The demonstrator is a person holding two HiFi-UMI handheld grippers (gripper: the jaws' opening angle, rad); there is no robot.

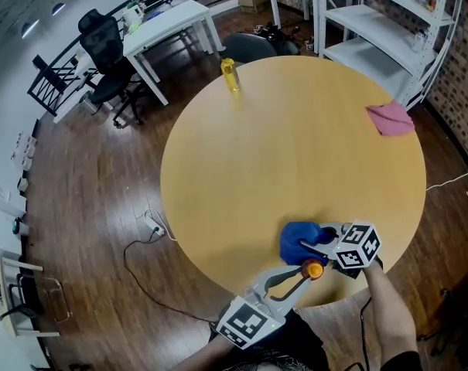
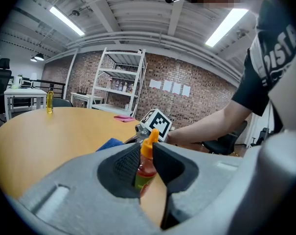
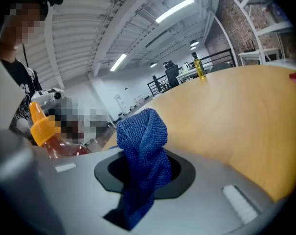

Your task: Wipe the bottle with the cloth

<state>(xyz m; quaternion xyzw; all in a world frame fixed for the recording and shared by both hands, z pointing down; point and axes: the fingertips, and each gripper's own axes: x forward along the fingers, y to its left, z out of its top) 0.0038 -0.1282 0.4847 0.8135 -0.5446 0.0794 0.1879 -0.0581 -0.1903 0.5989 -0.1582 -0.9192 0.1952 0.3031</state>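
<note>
My left gripper (image 2: 144,166) is shut on a small bottle of red sauce with an orange cap (image 2: 146,161), held near the round table's front edge; the cap shows in the head view (image 1: 313,269). My right gripper (image 3: 143,173) is shut on a blue cloth (image 3: 144,155), which bunches up above the jaws. In the head view the blue cloth (image 1: 298,240) hangs just left of the right gripper (image 1: 320,245) and just above the bottle, close to it; contact is unclear. From the right gripper view the bottle (image 3: 46,133) lies at the left.
The round wooden table (image 1: 295,137) carries a yellow bottle (image 1: 230,74) at its far edge and a pink cloth (image 1: 391,119) at the right. White shelving (image 1: 388,22) stands behind, with desks and office chairs (image 1: 110,52) at the left. A cable lies on the floor (image 1: 145,242).
</note>
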